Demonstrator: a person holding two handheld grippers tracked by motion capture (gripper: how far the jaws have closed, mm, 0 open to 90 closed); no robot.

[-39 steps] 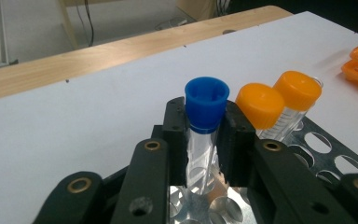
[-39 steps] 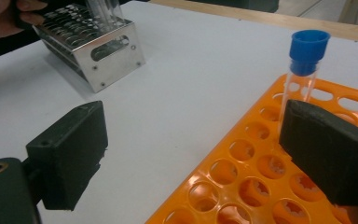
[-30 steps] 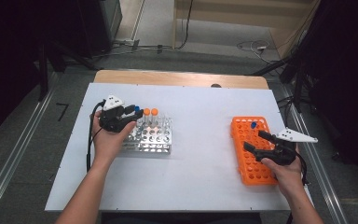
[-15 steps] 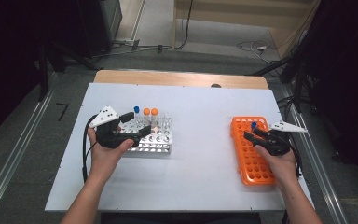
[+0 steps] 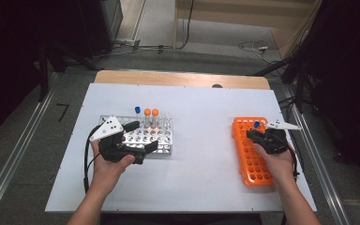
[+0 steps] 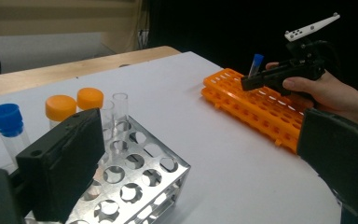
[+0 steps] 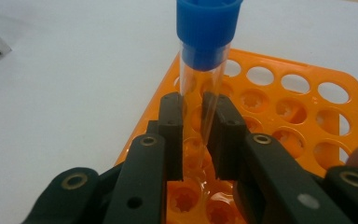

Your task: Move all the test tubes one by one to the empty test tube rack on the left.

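Blue-capped test tube held over the orange rack

The blue-capped test tube (image 7: 204,70) is pinched between the jaws of the right gripper (image 7: 195,119) and is held upright, its lower end at a well near the far end of the orange tube rack (image 5: 252,152) on the right of the white table (image 5: 201,122). The left gripper (image 5: 139,137) is held with its jaws spread over the near left part of the metal tube rack (image 6: 135,184), in which one blue-capped tube (image 6: 8,126) and two orange-capped tubes (image 6: 74,105) stand.
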